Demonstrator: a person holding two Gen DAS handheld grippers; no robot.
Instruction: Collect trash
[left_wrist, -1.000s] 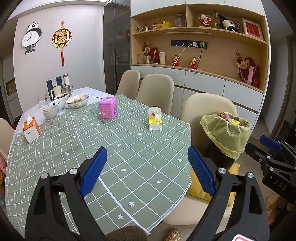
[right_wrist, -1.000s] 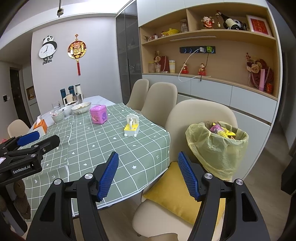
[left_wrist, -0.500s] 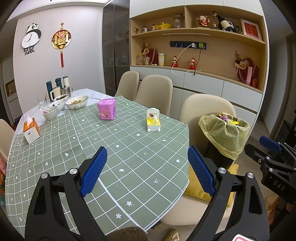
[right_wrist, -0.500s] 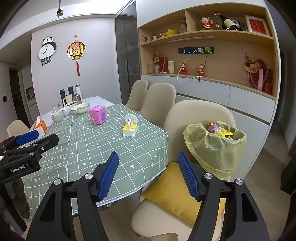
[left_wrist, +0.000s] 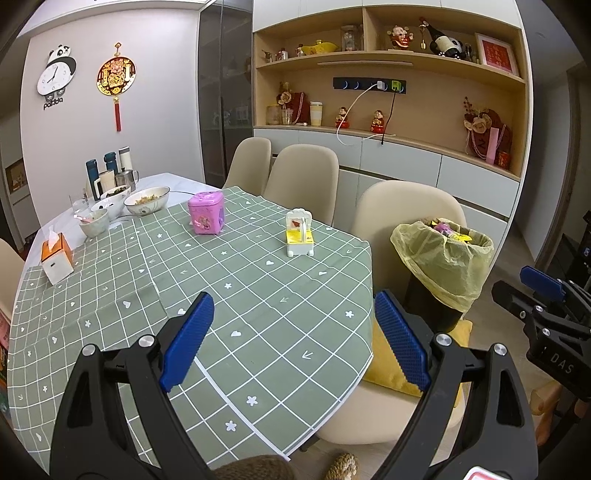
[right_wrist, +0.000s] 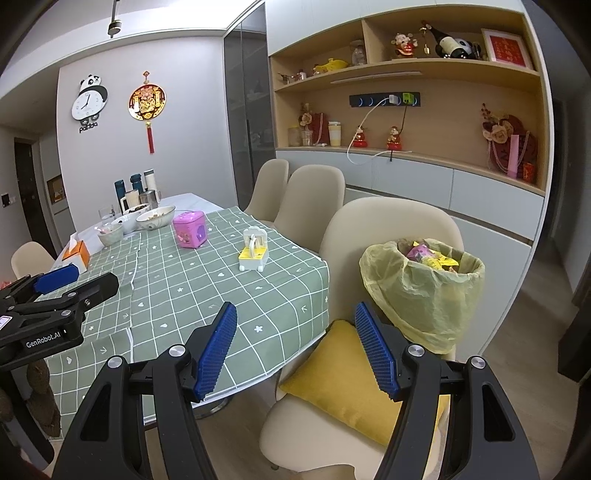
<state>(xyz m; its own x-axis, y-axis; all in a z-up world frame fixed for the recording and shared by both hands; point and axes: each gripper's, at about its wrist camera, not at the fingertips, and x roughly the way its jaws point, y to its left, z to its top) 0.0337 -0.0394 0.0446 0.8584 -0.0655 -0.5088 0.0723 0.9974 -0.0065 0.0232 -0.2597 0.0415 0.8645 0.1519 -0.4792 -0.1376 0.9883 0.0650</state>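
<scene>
A bin lined with a pale yellow bag (left_wrist: 445, 260) (right_wrist: 424, 291) stands on the nearest beige chair, on a yellow cushion (right_wrist: 343, 387). Colourful wrappers (right_wrist: 430, 256) lie inside it near the rim. My left gripper (left_wrist: 295, 343) hangs open over the near end of the green checked tablecloth (left_wrist: 229, 291), nothing between its blue pads. My right gripper (right_wrist: 297, 347) is open too, held over the table's corner and the cushion, left of the bin. Each gripper shows at the edge of the other's view.
On the cloth stand a pink box (left_wrist: 206, 214), a small white and yellow holder (left_wrist: 299, 238), an orange tissue box (left_wrist: 56, 256), bowls (left_wrist: 147, 199) and bottles at the far end. Three beige chairs (left_wrist: 303, 177) line the right side. Shelves and cabinets fill the wall behind.
The scene has shifted only slightly in both views. Both grippers stay open and empty.
</scene>
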